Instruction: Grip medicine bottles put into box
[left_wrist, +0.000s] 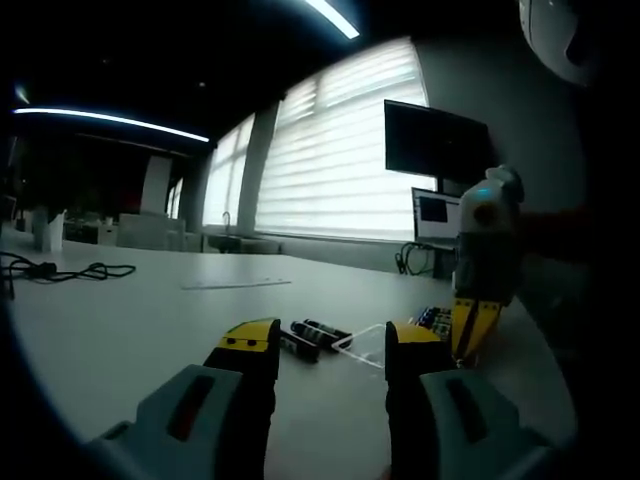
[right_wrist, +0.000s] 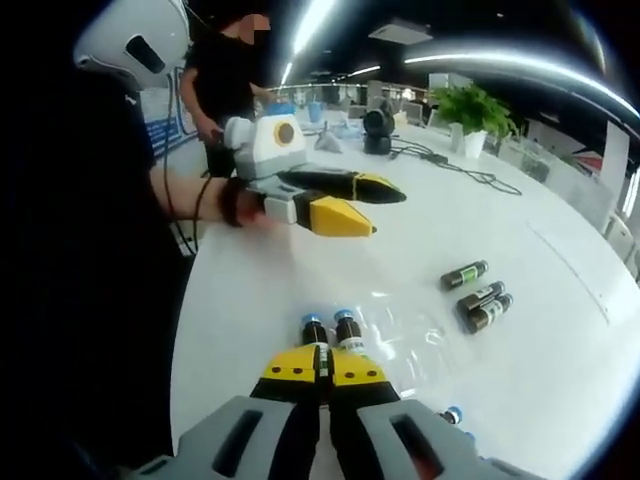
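Left claw (left_wrist: 325, 350): we hold it wide open, empty, above the counter (left_wrist: 150, 320).
Right claw (right_wrist: 325, 368): jaws pressed together, nothing between them.
Loose bottles (right_wrist: 478, 295): three lie on their sides, well apart from the box.
Clear box (right_wrist: 395, 330): two blue-capped bottles (right_wrist: 332, 330) already in it, just ahead of our right claw.
Next move: we judge we should open, straddle one bottle across its middle, then close gently so it cannot roll.
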